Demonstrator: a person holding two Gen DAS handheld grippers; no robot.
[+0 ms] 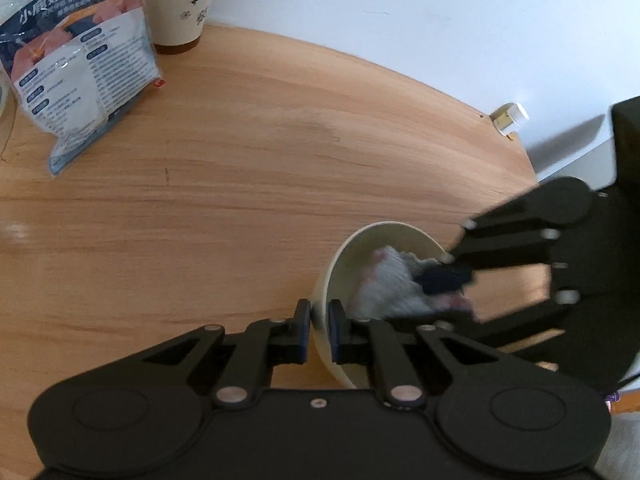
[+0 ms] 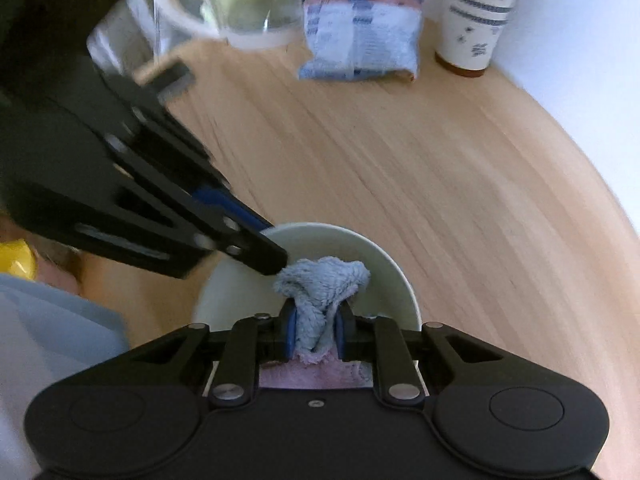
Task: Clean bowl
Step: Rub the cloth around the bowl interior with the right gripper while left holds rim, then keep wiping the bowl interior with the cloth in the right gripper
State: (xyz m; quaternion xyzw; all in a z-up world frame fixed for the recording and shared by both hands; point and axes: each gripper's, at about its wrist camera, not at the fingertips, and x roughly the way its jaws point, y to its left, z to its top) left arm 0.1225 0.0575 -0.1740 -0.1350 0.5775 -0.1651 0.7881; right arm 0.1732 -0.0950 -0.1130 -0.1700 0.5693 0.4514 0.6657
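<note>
the left gripper (image 1: 319, 328) sits low in the centre of the left wrist view, its jaws pinching the near wall of the bowl (image 1: 340, 264), one blue pad outside the rim and one inside. the bowl stands tilted on the wooden table (image 1: 240, 160), lower right of centre, its opening facing up and to the right. the right gripper (image 1: 444, 276) reaches in from the right edge of that frame, pointing left into the bowl, and it is blurred. in the right wrist view the right gripper (image 2: 316, 334) is at the lower centre with its jaws pinching a bluish-grey cloth (image 2: 324, 280), which bunches up in front of the pads inside the bowl (image 2: 384, 272); a pinkish part of the cloth shows below the pads. the left gripper (image 2: 264, 258) comes down from the upper left of that frame, its tip at the bowl's rim. at the top of the frame stand a printed packet (image 2: 360, 32), a paper cup (image 2: 476, 12) to its right and a clear jug (image 2: 232, 4) to its left.
</note>
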